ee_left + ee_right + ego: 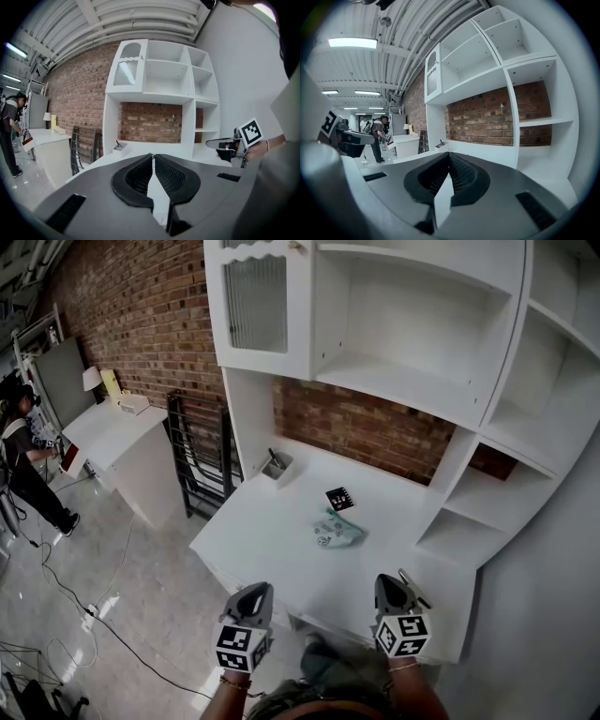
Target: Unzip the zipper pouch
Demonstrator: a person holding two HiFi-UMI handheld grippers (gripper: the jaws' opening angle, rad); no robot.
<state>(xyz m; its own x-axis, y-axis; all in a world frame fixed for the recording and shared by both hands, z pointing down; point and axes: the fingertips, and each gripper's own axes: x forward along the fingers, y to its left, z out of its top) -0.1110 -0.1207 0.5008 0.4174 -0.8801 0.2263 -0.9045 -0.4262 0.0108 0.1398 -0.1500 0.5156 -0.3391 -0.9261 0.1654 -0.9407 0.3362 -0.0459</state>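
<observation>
A pale green patterned zipper pouch (335, 531) lies flat near the middle of the white desk (272, 540). My left gripper (256, 591) hangs at the desk's near edge, well short of the pouch, jaws shut on nothing. My right gripper (391, 589) is level with it to the right, also shut and empty. In the left gripper view the jaw tips (153, 155) meet, and the right gripper (224, 143) shows at the right. The right gripper view shows its tips (448, 153) closed; the pouch is hidden there.
A small black marker card (339, 499) lies just behind the pouch. A grey tray with a pen (276, 465) sits at the desk's back left. White shelving (394, 324) rises over the desk, with cubbies (469, 512) at right. A person (23, 465) stands by another desk far left.
</observation>
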